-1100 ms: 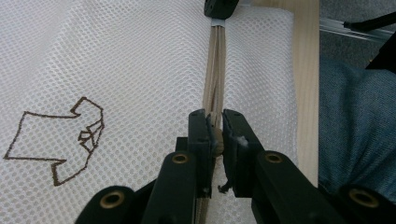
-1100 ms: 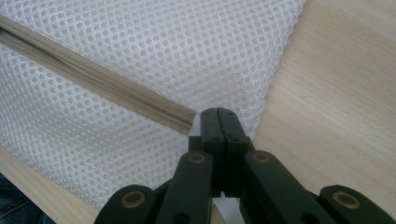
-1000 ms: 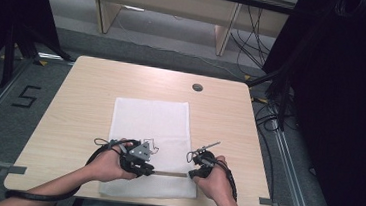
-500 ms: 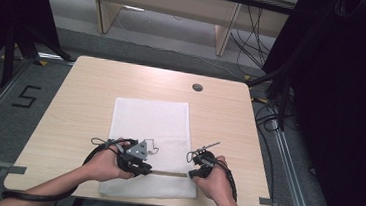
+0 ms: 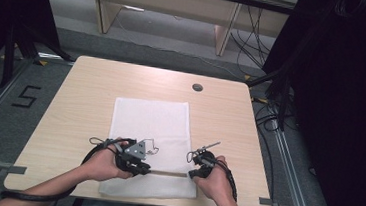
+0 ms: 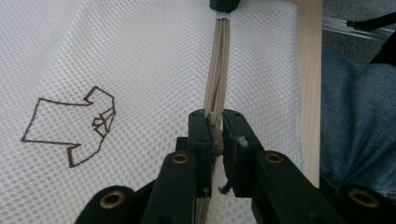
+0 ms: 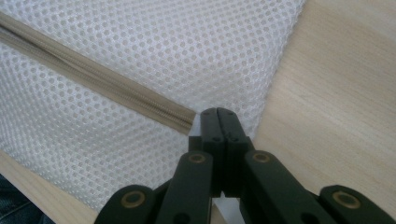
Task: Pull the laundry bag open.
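A white mesh bag [image 5: 151,125] lies flat on the wooden table [image 5: 86,99]. A beige zipper [image 5: 167,173] runs across it near the front edge. My left gripper [image 5: 141,168] is shut on the zipper pull [image 6: 215,142], and the zipper [image 6: 218,60] stretches ahead of the left gripper [image 6: 215,126] toward the other gripper. My right gripper [image 5: 192,173] is shut on the bag's fabric beside the zipper's end [image 7: 184,122], close to the bag's right edge; the right gripper [image 7: 217,114] has its jaws pressed together.
A brown shirt outline [image 6: 70,123] is stitched on the mesh left of the zipper. The person's jeans [image 6: 359,121] lie just past the table's front edge. A round cable port [image 5: 197,87] sits at the far side. Bare wood [image 7: 336,107] lies right of the bag.
My left gripper has edged slightly leftward along the zipper line. The right gripper has held its place.
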`<state>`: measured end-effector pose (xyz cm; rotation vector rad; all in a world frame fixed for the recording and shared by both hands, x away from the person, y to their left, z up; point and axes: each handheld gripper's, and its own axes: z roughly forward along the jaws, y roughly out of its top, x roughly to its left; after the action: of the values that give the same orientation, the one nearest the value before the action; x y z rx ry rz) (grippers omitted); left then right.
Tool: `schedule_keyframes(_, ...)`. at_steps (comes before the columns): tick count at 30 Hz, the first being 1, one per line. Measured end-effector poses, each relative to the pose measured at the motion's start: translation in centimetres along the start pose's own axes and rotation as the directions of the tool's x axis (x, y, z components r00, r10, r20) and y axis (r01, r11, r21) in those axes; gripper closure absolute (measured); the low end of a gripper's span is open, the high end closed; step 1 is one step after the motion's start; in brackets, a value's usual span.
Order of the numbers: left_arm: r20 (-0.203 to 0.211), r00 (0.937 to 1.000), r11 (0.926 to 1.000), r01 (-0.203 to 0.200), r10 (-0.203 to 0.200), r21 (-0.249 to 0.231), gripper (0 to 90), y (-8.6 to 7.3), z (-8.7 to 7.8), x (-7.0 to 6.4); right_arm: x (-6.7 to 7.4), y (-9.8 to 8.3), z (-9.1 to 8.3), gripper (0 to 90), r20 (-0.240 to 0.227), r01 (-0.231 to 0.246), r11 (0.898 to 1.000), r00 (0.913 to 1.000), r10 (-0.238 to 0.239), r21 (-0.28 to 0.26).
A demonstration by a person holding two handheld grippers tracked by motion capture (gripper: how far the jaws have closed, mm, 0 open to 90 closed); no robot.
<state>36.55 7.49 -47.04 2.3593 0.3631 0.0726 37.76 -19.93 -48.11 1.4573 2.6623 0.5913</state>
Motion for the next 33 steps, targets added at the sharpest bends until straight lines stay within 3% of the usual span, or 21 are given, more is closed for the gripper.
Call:
schedule_keyframes(5, 0.004, 1.0000, 1.0000, 0.008, -0.008, -0.004, 81.8, -0.1, 0.0, 0.0, 0.0, 0.0, 0.0, 90.0, -0.001, -0.004, 1.000, 1.0000, 0.004, 0.002)
schedule_keyframes(6, 0.001, 0.9999, 0.9999, -0.012, 0.012, -0.001, 81.7, -0.1, -0.1, 0.1, 0.0, 0.0, 0.0, 90.0, 0.000, 0.001, 1.000, 1.0000, -0.001, 0.000)
schedule_keyframes(7, 0.004, 0.9999, 0.9999, 0.013, -0.013, -0.009, 81.8, -0.2, -0.1, 0.0, 0.0, 0.0, 0.0, 90.0, 0.000, 0.007, 1.000, 1.0000, -0.007, -0.001)
schedule_keyframes(12, 0.008, 0.9997, 0.9997, 0.022, -0.022, -0.011, 81.7, -0.4, -0.2, 0.1, 0.0, 0.0, 0.0, 90.0, -0.001, -0.003, 1.000, 1.0000, 0.003, -0.001)
schedule_keyframes(22, 0.001, 1.0000, 1.0000, 0.009, -0.009, -0.002, 81.7, -0.5, -0.2, 0.1, -0.1, 0.0, 0.0, 90.0, 0.004, 0.005, 1.000, 1.0000, -0.005, 0.000)
schedule_keyframes(24, 0.004, 0.9995, 0.9994, 0.032, -0.032, -0.013, 81.8, -0.6, -0.3, 0.0, -0.1, 0.0, 0.0, 90.0, 0.003, 0.005, 1.000, 1.0000, -0.005, 0.000)
schedule_keyframes(31, -0.004, 0.9999, 0.9998, 0.015, -0.015, 0.009, 81.7, -1.0, -0.8, 0.3, 0.0, 0.0, 0.0, 90.0, 0.001, 0.005, 1.000, 1.0000, -0.005, -0.001)
schedule_keyframes(33, -0.006, 0.9994, 0.9994, 0.033, -0.033, 0.000, 81.7, -1.4, -1.1, 0.4, 0.0, 0.0, 0.0, 90.0, 0.002, -0.001, 1.000, 1.0000, 0.001, 0.001)
